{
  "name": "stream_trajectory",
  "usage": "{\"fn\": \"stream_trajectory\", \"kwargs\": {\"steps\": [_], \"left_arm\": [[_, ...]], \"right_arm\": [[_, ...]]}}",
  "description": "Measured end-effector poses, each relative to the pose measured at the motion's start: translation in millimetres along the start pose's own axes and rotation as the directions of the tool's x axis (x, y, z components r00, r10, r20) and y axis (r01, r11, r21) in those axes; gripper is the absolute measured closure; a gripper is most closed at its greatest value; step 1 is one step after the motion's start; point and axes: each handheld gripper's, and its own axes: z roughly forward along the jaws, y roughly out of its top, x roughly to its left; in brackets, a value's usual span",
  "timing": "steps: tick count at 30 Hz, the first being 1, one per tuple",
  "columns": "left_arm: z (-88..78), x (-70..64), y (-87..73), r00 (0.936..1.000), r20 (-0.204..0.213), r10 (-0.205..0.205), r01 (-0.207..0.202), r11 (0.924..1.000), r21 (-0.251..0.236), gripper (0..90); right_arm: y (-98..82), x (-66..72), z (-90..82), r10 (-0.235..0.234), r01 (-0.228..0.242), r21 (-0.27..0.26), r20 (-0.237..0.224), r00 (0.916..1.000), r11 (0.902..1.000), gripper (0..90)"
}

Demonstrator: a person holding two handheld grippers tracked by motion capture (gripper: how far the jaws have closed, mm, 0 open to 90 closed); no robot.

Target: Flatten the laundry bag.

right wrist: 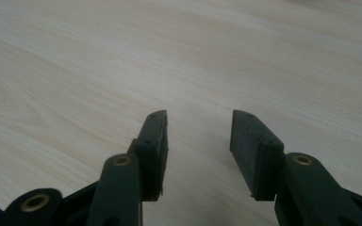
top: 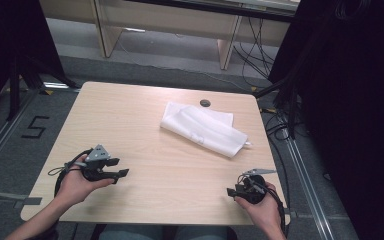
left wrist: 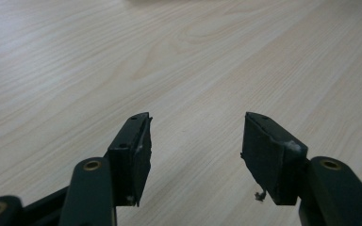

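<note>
The person's left hand [top: 75, 184] lies near the front left corner of the pale wooden square table [top: 130, 130], holding the black two-jaw left gripper [top: 120, 167] level and aimed toward the table's middle. Its jaws stand apart with only bare wood between them, as the left gripper view shows [left wrist: 195, 141]. The right hand [top: 265, 207] sits at the front right edge, its black right gripper [top: 232, 191] pointed leftward across the table; those jaws are also parted and hold nothing [right wrist: 198, 136].

The folded white cloth [top: 202, 129] lies in the far right part of the table, well apart from both grippers, its right end near the table's right edge. A small dark round disc [top: 205, 103] sits just beyond it by the far edge. A wide stretch of bare wood lies between the grippers and the cloth.

Grey carpeted floor [top: 25, 110] surrounds the table, with black cables [top: 280, 127] to the right and light wooden furniture legs [top: 107, 30] behind.
</note>
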Motion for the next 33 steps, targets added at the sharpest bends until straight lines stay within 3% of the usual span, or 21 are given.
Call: {"fn": "stream_trajectory", "kwargs": {"steps": [6, 11, 12, 15, 17, 18, 19, 22, 23, 24, 26, 27, 30, 32, 33], "left_arm": [[1.9, -0.6, 0.8, 0.9996, 0.004, 0.028, -0.028, 0.9994, 0.021, 42.8], [2.7, -2.8, -0.3, 0.9998, 0.018, 0.013, -0.014, 0.9995, 0.030, 42.9], [1.8, -1.7, 0.3, 0.9992, 0.019, 0.035, -0.036, 0.9986, 0.038, 42.9], [1.4, -3.4, -1.5, 0.9993, 0.014, 0.035, -0.035, 0.9989, 0.031, 42.9], [-0.2, -2.7, -1.7, 0.9990, 0.015, 0.042, -0.042, 0.9989, 0.022, 42.9], [0.3, -3.6, -2.1, 0.9997, 0.013, 0.022, -0.022, 0.9997, 0.006, 42.9], [0.2, -3.5, -2.4, 0.9998, 0.011, 0.019, -0.019, 0.9998, 0.002, 42.9], [0.2, -3.9, -2.5, 0.9999, 0.009, 0.014, -0.014, 0.9999, 0.006, 42.8], [-0.5, -2.0, -1.3, 0.9991, 0.024, 0.035, -0.036, 0.9987, 0.035, 42.8], [-0.5, -2.0, -1.3, 0.9991, 0.024, 0.035, -0.036, 0.9987, 0.035, 42.8], [0.7, -2.4, -0.8, 0.9987, 0.025, 0.044, -0.044, 0.9985, 0.032, 42.8], [1.4, -4.1, -1.0, 0.9994, 0.023, 0.027, -0.027, 0.9991, 0.031, 42.8], [2.3, -5.0, -0.7, 0.9988, 0.029, 0.039, -0.039, 0.9989, 0.024, 42.7], [2.6, -5.3, -1.7, 0.9991, 0.032, 0.027, -0.028, 0.9993, 0.026, 42.7], [2.0, -4.8, -2.0, 0.9988, 0.030, 0.038, -0.039, 0.9989, 0.027, 42.6]], "right_arm": [[2.6, -1.1, -1.2, 0.021, -0.021, -0.016, -0.001, 0.9998, 0.9996, 57.2], [7.9, -1.8, -2.0, 0.027, -0.027, -0.028, 0.017, 0.9995, 0.9992, 55.9], [9.5, -1.2, -2.3, 0.029, -0.028, -0.031, 0.024, 0.9993, 0.9991, 55.4], [16.5, 0.2, -1.8, 0.009, -0.007, -0.043, 0.045, 0.9989, 0.9991, 53.7], [22.3, 1.2, -0.4, -0.017, 0.020, -0.048, 0.074, 0.9971, 0.9986, 52.6], [25.4, 1.6, 0.9, -0.037, 0.046, -0.062, 0.134, 0.9902, 0.9970, 52.1], [28.0, 1.5, 0.3, -0.035, 0.041, -0.035, 0.142, 0.9892, 0.9986, 51.8], [35.6, 0.4, 2.9, -0.027, 0.032, -0.042, 0.133, 0.9907, 0.9986, 50.0], [43.9, -1.4, 4.8, -0.025, 0.026, -0.010, 0.116, 0.9929, 0.9996, 48.4], [43.9, -1.4, 4.8, -0.025, 0.026, -0.010, 0.116, 0.9929, 0.9996, 48.4], [52.5, -2.6, 9.9, -0.048, 0.054, -0.040, 0.141, 0.9889, 0.9977, 47.0], [60.6, -2.4, 13.4, -0.056, 0.065, -0.058, 0.145, 0.9878, 0.9962, 46.0], [70.2, -0.1, 14.5, -0.040, 0.047, -0.046, 0.145, 0.9886, 0.9979, 45.0], [79.7, -2.3, 18.9, -0.060, 0.071, -0.070, 0.153, 0.9865, 0.9950, 43.8], [84.0, -1.6, 20.3, -0.039, 0.049, -0.058, 0.153, 0.9874, 0.9971, 42.9]]}}
